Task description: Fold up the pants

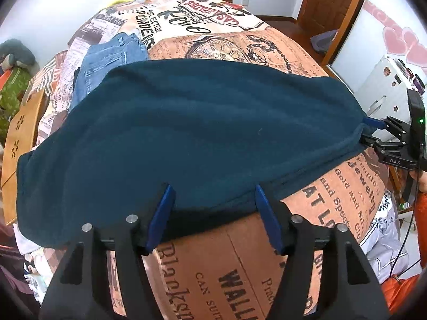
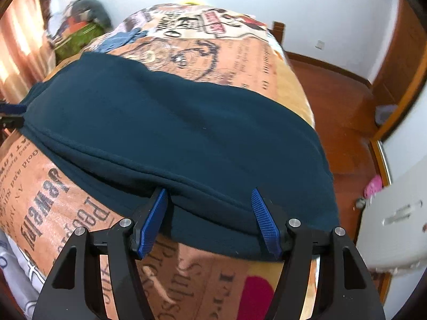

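Dark teal fleece pants (image 1: 186,133) lie spread across a bed with a newspaper-print cover (image 1: 208,274); they also show in the right wrist view (image 2: 173,138). My left gripper (image 1: 213,200) is open, its blue pads at the pants' near edge with the cloth between and under them. My right gripper (image 2: 210,205) is open at the near edge of the pants, close to the bed's right side. In the left wrist view the right gripper (image 1: 373,130) shows at the pants' right end.
Folded blue jeans (image 1: 106,64) lie on the bed beyond the pants at the left. A wooden chair (image 1: 18,144) stands left of the bed. Wooden floor (image 2: 344,112), a door and a white cabinet (image 2: 395,221) are on the right.
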The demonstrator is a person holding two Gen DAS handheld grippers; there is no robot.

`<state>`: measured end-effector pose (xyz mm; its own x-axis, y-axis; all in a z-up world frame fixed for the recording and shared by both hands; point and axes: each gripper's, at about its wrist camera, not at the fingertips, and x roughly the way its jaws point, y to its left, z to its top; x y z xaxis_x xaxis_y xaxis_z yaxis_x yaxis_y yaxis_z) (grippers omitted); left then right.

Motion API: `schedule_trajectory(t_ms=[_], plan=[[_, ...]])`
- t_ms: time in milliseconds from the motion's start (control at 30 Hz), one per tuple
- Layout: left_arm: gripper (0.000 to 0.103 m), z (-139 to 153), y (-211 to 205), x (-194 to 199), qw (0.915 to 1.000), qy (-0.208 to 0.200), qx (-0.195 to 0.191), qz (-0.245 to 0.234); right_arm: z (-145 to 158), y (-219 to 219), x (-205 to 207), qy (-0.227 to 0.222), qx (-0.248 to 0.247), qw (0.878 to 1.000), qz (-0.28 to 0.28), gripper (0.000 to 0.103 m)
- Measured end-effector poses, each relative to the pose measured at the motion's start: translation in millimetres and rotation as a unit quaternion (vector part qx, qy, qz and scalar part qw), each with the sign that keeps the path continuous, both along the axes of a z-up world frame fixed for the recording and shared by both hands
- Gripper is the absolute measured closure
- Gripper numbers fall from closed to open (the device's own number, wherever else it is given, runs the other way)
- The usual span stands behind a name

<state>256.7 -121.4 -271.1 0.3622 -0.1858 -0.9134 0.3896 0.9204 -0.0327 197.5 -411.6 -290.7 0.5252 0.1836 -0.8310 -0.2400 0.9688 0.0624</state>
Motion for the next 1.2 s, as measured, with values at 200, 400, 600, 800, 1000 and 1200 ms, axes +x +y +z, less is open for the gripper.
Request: schedule_trajectory(t_ms=[200, 400, 600, 800, 1000, 1200], plan=[[0.039, -2.2, -7.8, -1.7, 0.9998, -0.007, -0.009, -0.018, -0.4, 0.4, -0.3, -0.006, 0.036, 0.999, 0.014, 0.071], [0.079, -6.4, -21.9, 10.9, 0.9995, -0.004, -0.015, -0.026, 2.6, -1.0, -3.7, -0.004, 0.080, 0.997, 0.000, 0.088], [0.091, 7.4, -20.6, 1.5, 0.9993, -0.018, -0.022, -0.025, 15.3, 0.0, -22.9, -0.030, 0.079, 0.996, -0.005, 0.092], [0.091, 1.3, -19.6, -8.8, 0.9995, -0.008, -0.015, -0.028, 0.4, 5.7, -23.5, -0.009, 0.082, 0.996, -0.017, 0.088], [0.089, 14.8, -16.3, -13.7, 0.9993, -0.007, -0.026, -0.024, 4.5, -8.5, -32.7, -0.005, 0.111, 0.993, -0.048, 0.072], [0.077, 52.4, -3.3, -5.7, 0.9975, -0.049, -0.051, 0.003, 12.7, -58.2, -53.3, -0.022, 0.105, 0.985, -0.138, 0.067]])
